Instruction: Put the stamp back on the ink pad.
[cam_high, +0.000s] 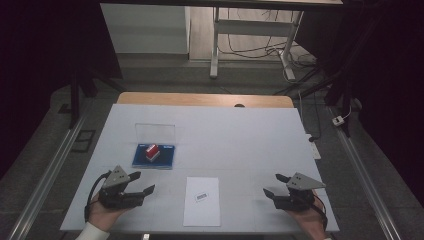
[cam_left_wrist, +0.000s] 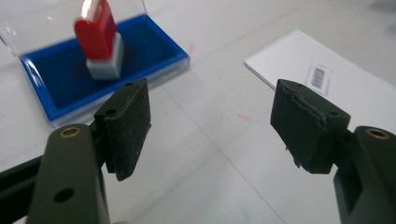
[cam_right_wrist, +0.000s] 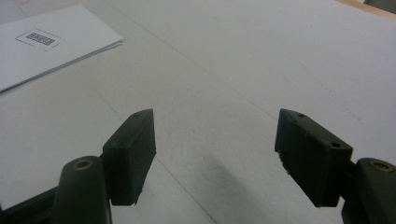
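My left gripper (cam_high: 137, 183) rests low near the red stamp (cam_high: 152, 151), jaws spread, nothing between; my right gripper (cam_high: 275, 184) likewise on the white table (cam_high: 240, 140).

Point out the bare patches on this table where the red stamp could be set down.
The widest bare stretch lies right of the paper sheet, reaching the right gripper and the table's far right edge. A narrower strip runs between the blue ink pad and the paper. It is crowded near the red stamp, close to the left gripper.
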